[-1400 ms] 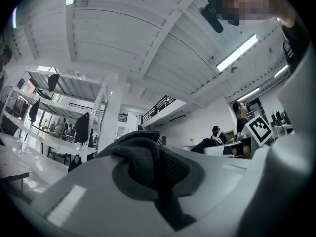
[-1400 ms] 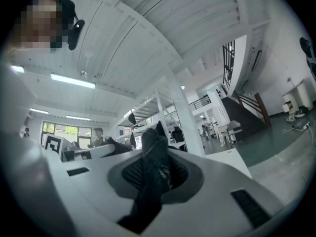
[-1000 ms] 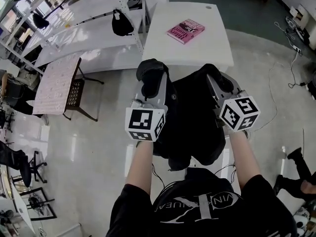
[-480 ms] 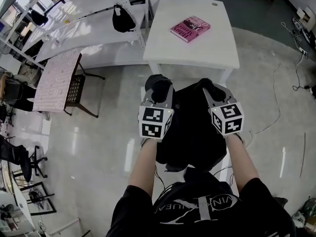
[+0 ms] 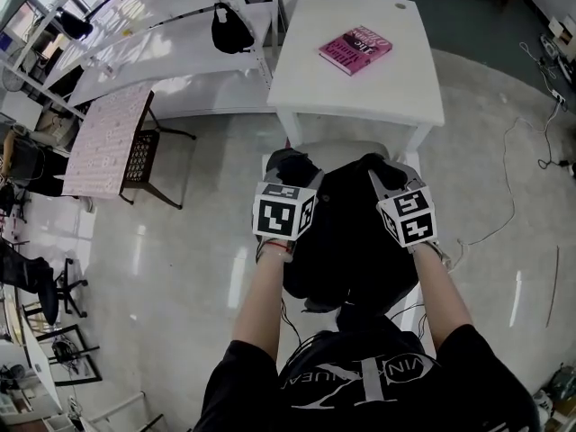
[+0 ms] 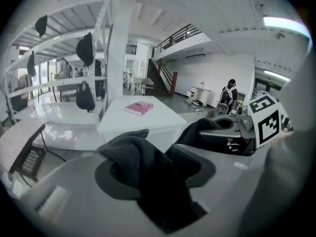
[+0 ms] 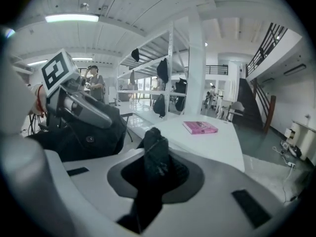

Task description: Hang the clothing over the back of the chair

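Clothing [image 5: 346,241] lower, closer over chair [image 5: 335,149]

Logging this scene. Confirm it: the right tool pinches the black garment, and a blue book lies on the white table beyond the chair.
Wrong colour: the head view shows the book is pink, not blue. The rest stands: the right tool pinches the black garment, and the book lies on the white table beyond the chair.

Perhaps a workshop hall: white shelving [image 5: 153,57]

White table [image 5: 360,97] on pale floor [image 5: 202,241], pink book [image 5: 355,48] flat upon it
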### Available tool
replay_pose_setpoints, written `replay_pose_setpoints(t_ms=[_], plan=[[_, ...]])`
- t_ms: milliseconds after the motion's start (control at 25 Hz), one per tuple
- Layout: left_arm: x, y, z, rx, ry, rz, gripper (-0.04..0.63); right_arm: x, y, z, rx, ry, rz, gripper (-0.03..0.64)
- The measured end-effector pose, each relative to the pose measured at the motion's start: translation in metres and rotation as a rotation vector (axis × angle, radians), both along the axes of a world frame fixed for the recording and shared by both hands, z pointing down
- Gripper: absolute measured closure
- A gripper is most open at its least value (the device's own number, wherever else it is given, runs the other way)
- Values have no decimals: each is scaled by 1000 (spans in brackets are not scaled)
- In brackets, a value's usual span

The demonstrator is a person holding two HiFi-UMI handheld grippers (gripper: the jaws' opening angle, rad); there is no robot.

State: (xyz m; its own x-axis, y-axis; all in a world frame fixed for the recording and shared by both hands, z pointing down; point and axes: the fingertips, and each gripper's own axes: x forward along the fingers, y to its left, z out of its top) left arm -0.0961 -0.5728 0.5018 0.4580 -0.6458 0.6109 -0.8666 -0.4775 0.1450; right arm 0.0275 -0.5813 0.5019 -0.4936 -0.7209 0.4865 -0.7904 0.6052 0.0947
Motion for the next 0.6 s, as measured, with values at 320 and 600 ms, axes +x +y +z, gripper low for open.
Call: replay_pose_setpoints(t_ms=[320, 600], plan=[[-4, 26, 33, -207, 20, -14, 259, 0, 5, 18, -35, 59, -17, 563], [-13, 46, 15, -199, 88, -45, 259, 9, 12, 46, -135, 195, 2, 545]])
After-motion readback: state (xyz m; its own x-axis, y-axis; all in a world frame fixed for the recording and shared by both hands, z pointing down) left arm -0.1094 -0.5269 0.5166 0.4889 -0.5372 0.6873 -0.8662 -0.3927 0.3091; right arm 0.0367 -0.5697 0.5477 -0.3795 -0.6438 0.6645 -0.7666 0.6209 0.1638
